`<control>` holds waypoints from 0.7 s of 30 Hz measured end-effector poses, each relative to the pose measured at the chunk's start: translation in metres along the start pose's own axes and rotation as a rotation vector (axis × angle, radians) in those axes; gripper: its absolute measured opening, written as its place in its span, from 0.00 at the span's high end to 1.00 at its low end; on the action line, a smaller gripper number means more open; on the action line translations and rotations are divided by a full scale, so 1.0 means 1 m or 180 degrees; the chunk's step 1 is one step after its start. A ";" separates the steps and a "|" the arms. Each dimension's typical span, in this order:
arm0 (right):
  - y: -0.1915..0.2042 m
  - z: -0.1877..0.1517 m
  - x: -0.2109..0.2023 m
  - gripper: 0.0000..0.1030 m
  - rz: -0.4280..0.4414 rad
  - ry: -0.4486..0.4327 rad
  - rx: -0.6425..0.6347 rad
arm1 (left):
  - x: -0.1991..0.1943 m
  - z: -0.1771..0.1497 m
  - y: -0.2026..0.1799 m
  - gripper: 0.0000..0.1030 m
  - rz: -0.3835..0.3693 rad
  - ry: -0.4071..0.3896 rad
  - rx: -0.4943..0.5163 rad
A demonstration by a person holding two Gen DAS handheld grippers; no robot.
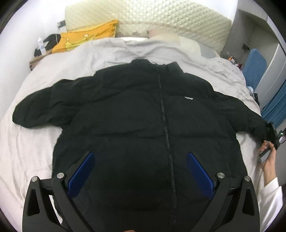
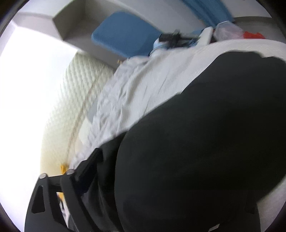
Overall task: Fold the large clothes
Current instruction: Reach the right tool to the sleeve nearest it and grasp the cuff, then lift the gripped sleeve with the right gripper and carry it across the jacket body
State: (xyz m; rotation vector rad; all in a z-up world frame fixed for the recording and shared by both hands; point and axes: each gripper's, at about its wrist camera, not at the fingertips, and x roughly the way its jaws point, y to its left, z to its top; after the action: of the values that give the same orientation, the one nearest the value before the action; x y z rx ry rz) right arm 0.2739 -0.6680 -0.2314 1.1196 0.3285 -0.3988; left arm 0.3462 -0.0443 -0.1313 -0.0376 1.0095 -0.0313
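Note:
A large black zip-up puffer jacket (image 1: pixel 143 114) lies front up on the bed, sleeves spread to both sides. My left gripper (image 1: pixel 140 158) is open above the jacket's lower front, blue pads wide apart, holding nothing. In the left wrist view my right gripper (image 1: pixel 272 135) is at the cuff of the right-hand sleeve, held by a hand. In the right wrist view the black sleeve (image 2: pixel 196 139) fills the frame and covers the right finger; only the left finger (image 2: pixel 89 166) shows, against the fabric. The grip itself is hidden.
The bed has a pale grey cover (image 1: pixel 35 135) and a quilted cream headboard (image 1: pixel 152 16). A yellow garment (image 1: pixel 85 37) and a bottle (image 1: pixel 41 46) lie at the back left. A blue chair (image 1: pixel 255 69) and a cluttered stand are at the right.

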 end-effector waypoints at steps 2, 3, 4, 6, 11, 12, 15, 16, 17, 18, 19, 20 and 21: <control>-0.008 0.012 -0.012 0.18 -0.0048 -0.0224 0.0161 | -0.001 -0.002 0.002 0.01 -0.0006 -0.0010 -0.0006; -0.012 0.019 -0.018 0.18 -0.0084 -0.0311 0.0203 | -0.001 -0.003 0.004 0.00 -0.0042 -0.0003 -0.0018; -0.014 0.025 -0.019 0.18 -0.0106 -0.0333 0.0221 | 0.000 -0.004 0.004 0.00 -0.0056 -0.0001 -0.0024; -0.019 0.034 -0.019 0.23 -0.0098 -0.0276 0.0285 | 0.000 -0.005 0.004 0.00 -0.0046 0.0000 -0.0017; -0.002 0.054 -0.022 0.82 -0.0355 -0.0193 -0.0128 | -0.003 -0.009 0.004 0.00 -0.0033 -0.0066 0.0021; 0.002 0.057 -0.027 0.85 -0.0364 -0.0218 -0.0189 | -0.004 -0.011 0.005 0.00 -0.0005 -0.0087 0.0033; 0.016 0.060 -0.039 0.90 -0.0381 -0.0263 -0.0375 | -0.005 -0.010 0.009 0.01 0.0003 -0.0091 0.0003; 0.027 0.062 -0.045 0.91 -0.0369 -0.0288 -0.0448 | -0.006 -0.010 0.011 0.01 -0.0011 -0.0091 -0.0008; 0.041 0.062 -0.052 0.91 -0.0363 -0.0325 -0.0539 | -0.008 -0.009 0.013 0.01 -0.0024 -0.0105 -0.0015; 0.051 0.061 -0.058 0.91 -0.0365 -0.0349 -0.0604 | -0.011 -0.009 0.015 0.01 -0.0025 -0.0138 -0.0019; 0.068 0.061 -0.065 0.91 -0.0367 -0.0382 -0.0703 | -0.012 -0.010 0.016 0.00 -0.0015 -0.0148 -0.0025; 0.080 0.061 -0.072 0.91 -0.0357 -0.0404 -0.0774 | -0.013 -0.010 0.018 0.01 -0.0006 -0.0147 -0.0021; 0.100 0.059 -0.080 0.91 -0.0324 -0.0442 -0.0855 | -0.015 -0.011 0.019 0.01 -0.0014 -0.0147 -0.0011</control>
State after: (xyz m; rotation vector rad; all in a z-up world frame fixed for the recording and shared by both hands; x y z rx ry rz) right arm 0.2534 -0.6731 -0.0923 0.8105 0.3072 -0.5043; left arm 0.3293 -0.0244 -0.1255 -0.0437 0.9632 -0.0325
